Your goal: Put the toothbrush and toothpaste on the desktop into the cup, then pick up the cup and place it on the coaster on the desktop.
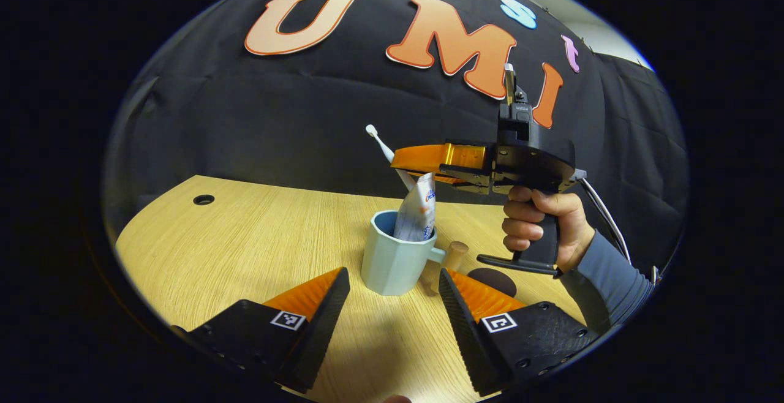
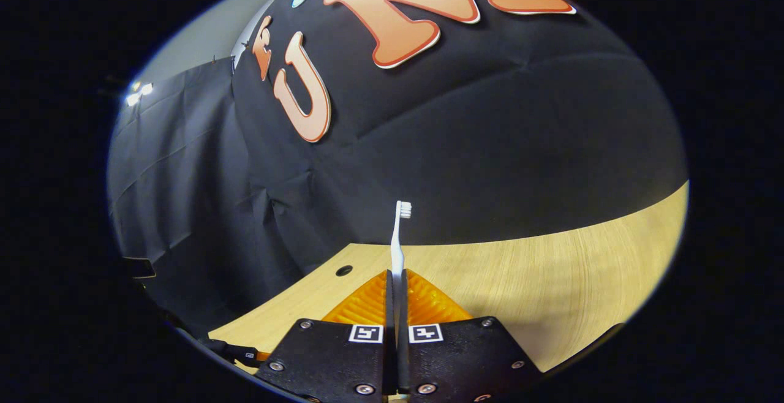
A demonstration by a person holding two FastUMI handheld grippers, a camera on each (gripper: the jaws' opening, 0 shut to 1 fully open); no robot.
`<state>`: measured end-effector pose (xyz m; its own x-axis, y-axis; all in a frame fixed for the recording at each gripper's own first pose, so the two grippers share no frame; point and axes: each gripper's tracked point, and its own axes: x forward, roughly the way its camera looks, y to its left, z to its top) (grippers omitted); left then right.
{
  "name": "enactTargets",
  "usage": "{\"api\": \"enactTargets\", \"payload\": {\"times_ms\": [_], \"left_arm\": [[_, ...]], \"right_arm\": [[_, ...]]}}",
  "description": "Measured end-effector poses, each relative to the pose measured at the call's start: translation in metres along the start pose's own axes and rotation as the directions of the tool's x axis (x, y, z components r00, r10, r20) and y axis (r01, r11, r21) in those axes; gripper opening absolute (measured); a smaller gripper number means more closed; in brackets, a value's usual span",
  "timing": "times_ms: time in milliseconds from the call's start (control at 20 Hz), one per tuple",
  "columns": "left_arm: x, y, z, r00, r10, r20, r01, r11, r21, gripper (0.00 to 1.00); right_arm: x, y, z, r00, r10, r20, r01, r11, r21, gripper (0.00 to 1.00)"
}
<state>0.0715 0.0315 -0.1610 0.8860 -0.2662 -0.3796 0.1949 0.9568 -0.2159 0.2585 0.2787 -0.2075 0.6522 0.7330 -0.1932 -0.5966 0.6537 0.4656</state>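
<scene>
Your right tool is clamped on the toothbrush, whose handle end reaches down into the pale blue cup beside the toothpaste. Your left tool hangs spread wide and empty, near the cup on the surface; the dark coaster lies just beyond.

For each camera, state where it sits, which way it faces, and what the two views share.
Left gripper view: rides the open left gripper low over the wooden desktop, facing the pale blue cup holding the toothpaste tube; the right gripper and the person's hand show beyond.
Right gripper view: rides the right gripper, looking along the white toothbrush that it clamps.
Shared: toothbrush, desktop.
</scene>
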Motion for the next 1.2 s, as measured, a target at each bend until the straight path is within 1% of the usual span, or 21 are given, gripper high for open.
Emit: {"api": "enactTargets", "payload": {"times_ms": [150, 250, 450, 600, 700, 850, 1200], "left_arm": [[0.001, 0.000, -0.002, 1.000, 0.001, -0.005, -0.001, 1.000, -0.006, 0.88], [0.001, -0.001, -0.004, 1.000, 0.001, -0.011, -0.001, 1.000, -0.013, 0.89], [0.001, 0.000, -0.007, 1.000, 0.002, -0.020, -0.003, 1.000, -0.014, 0.89], [0.002, -0.001, -0.007, 1.000, -0.001, -0.025, 0.001, 1.000, -0.015, 0.89], [0.001, -0.002, -0.009, 1.000, -0.004, -0.031, 0.003, 1.000, -0.019, 0.89], [0.001, -0.002, -0.011, 0.999, -0.003, -0.036, 0.003, 1.000, -0.015, 0.89], [0.002, -0.004, -0.013, 0.999, -0.008, -0.043, 0.007, 1.000, -0.014, 0.89]], "right_arm": [[0.001, 0.007, 0.001, 0.999, 0.013, 0.046, -0.013, 1.000, -0.005, 0.01], [0.000, 0.007, 0.000, 0.997, 0.016, 0.075, -0.013, 0.999, -0.030, 0.01], [-0.007, 0.007, 0.004, 0.992, 0.027, 0.119, -0.022, 0.999, -0.039, 0.02], [-0.011, 0.005, 0.005, 0.992, 0.024, 0.120, -0.016, 0.998, -0.060, 0.03], [-0.012, 0.004, 0.007, 0.990, 0.025, 0.137, -0.017, 0.998, -0.062, 0.05], [-0.013, 0.004, 0.006, 0.991, 0.039, 0.132, -0.035, 0.999, -0.032, 0.06], [-0.016, 0.006, 0.007, 0.990, 0.050, 0.133, -0.047, 0.999, -0.020, 0.07]]}}
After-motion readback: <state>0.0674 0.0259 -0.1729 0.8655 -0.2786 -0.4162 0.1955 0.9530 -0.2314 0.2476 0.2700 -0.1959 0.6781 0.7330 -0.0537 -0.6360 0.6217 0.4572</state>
